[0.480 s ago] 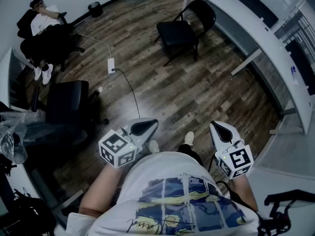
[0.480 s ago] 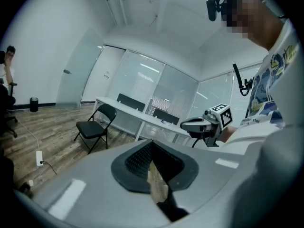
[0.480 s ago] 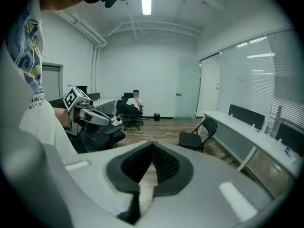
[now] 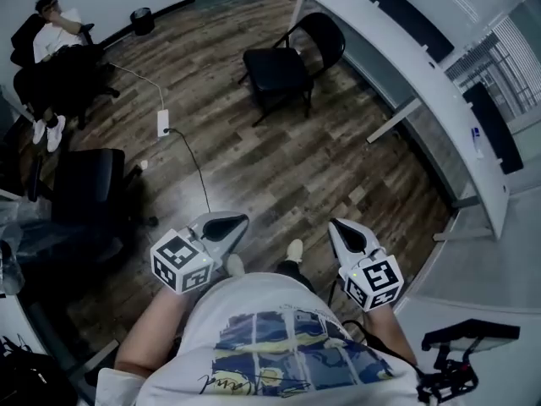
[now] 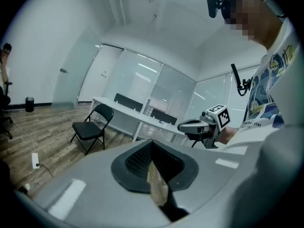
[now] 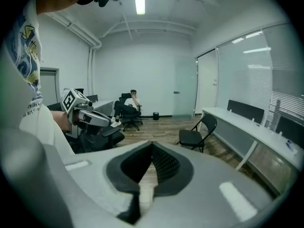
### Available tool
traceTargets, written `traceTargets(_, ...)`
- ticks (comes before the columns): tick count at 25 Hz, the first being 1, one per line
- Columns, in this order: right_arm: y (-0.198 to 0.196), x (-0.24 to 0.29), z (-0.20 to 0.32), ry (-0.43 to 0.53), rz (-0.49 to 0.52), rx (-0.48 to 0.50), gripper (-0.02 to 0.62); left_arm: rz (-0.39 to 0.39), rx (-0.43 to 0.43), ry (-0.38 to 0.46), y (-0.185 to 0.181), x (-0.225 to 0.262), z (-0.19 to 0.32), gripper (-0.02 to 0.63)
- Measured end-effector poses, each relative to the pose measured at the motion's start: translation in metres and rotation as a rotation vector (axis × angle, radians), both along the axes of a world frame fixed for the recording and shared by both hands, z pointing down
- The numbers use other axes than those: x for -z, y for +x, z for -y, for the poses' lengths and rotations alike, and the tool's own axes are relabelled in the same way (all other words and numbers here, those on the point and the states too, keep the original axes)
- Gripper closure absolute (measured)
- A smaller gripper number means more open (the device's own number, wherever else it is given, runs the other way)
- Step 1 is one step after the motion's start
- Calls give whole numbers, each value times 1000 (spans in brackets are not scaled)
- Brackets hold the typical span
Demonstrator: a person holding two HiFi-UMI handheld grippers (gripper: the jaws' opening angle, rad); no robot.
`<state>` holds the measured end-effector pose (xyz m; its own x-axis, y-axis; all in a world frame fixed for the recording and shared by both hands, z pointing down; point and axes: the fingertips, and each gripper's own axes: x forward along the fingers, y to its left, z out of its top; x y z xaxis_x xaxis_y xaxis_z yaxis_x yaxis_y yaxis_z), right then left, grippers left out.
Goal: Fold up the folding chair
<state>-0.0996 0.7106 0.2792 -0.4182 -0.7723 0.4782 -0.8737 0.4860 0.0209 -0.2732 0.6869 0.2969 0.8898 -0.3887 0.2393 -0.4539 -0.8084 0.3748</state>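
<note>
1. The folding chair stands opened out on the wooden floor, well ahead of the person. Its back is near the long white surface, and nothing touches it.
2. The left claw is clenched shut and empty, held low in front of the person's torso and well apart from the chair. In the left gripper view a thin tan sliver shows in the slit between the jaws. It's probably just floor seen through the gap, but it's hard to say for sure.
3. The right claw is also clenched with nothing in it. It's tipped down a bit, and in its own view the chair sits right of centre.
4. Both claws are side by side at about the same height, with the person's shoes between them on the floor.
5. Off to the left there's a black office chair, a power strip with its cable trailing across the boards, and a seated person in the far corner near a small bin.
</note>
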Motion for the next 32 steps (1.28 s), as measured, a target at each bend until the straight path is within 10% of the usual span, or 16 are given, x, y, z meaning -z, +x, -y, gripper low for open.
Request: traceTargets(32,-31,4,6,-50,-19,47,580,52,9,-22,-22,-12,-2,606)
